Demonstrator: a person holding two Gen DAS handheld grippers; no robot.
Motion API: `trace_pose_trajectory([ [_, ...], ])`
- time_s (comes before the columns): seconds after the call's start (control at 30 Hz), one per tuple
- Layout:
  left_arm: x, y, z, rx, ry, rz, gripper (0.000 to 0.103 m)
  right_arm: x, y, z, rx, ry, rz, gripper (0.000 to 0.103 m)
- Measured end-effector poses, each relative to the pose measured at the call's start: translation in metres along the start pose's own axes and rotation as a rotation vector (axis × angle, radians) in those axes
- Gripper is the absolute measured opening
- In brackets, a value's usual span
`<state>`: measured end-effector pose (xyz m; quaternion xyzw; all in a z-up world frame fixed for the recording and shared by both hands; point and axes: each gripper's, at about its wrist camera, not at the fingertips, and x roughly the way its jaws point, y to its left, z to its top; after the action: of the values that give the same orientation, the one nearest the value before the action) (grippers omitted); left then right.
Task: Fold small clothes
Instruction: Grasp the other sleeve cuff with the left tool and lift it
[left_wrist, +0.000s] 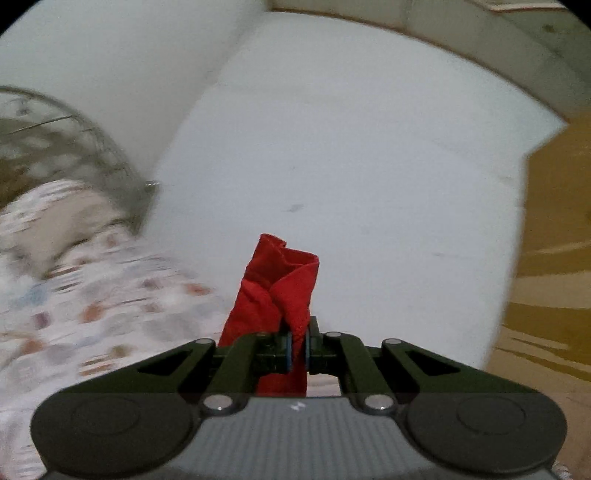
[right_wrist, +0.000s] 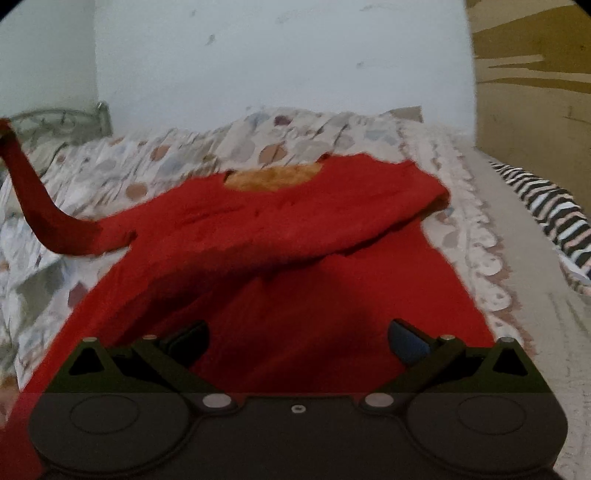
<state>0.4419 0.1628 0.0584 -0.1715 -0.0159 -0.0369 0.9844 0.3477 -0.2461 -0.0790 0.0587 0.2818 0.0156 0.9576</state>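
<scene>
Our left claw (left_wrist: 297, 350) is clamped on a bunched fold of the red shirt (right_wrist: 288, 251), the cloth standing up out of the pinch in a twisted red peak, with the white wall (left_wrist: 332, 147) behind it. Our right claw (right_wrist: 297, 341) stands wide apart, gripping nothing, and hangs low over the shirt's lower half. The shirt lies spread on the patterned bedsheet (right_wrist: 177, 155), its neckline away from us and showing an orange-brown inside at the collar; its right shoulder and sleeve are folded in across the chest. On the shirt's left side a long sleeve (right_wrist: 33, 206) rises off the bed and runs up out of the right wrist view. Beyond the shirt, the sheet rumples against the white wall. To the left of the shirt a curved metal headboard (right_wrist: 55, 118) shows at the bed's edge. To its right, past the scalloped border of the sheet, lies a black-and-white striped cloth (right_wrist: 550, 210), well apart from the shirt.
</scene>
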Motion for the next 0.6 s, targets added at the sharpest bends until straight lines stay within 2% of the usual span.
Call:
trace_pose_trajectory([
  [0.13,0.008,-0.05,-0.006,0.031,0.017,-0.165,0.005,-0.018,-0.014,0.009,0.041,-0.048,-0.05,0.103],
  [0.3,0.013,-0.112,-0.036,0.093,0.091,-0.361,0.005,-0.038,-0.038,0.014,0.092,-0.094,-0.131,0.103],
  [0.43,0.011,-0.148,-0.074,0.114,0.181,-0.468,0.005,-0.051,-0.056,0.013,0.106,-0.107,-0.199,0.103],
  [0.6,-0.001,-0.18,-0.129,0.166,0.32,-0.553,0.005,-0.061,-0.076,0.006,0.127,-0.104,-0.277,0.103],
])
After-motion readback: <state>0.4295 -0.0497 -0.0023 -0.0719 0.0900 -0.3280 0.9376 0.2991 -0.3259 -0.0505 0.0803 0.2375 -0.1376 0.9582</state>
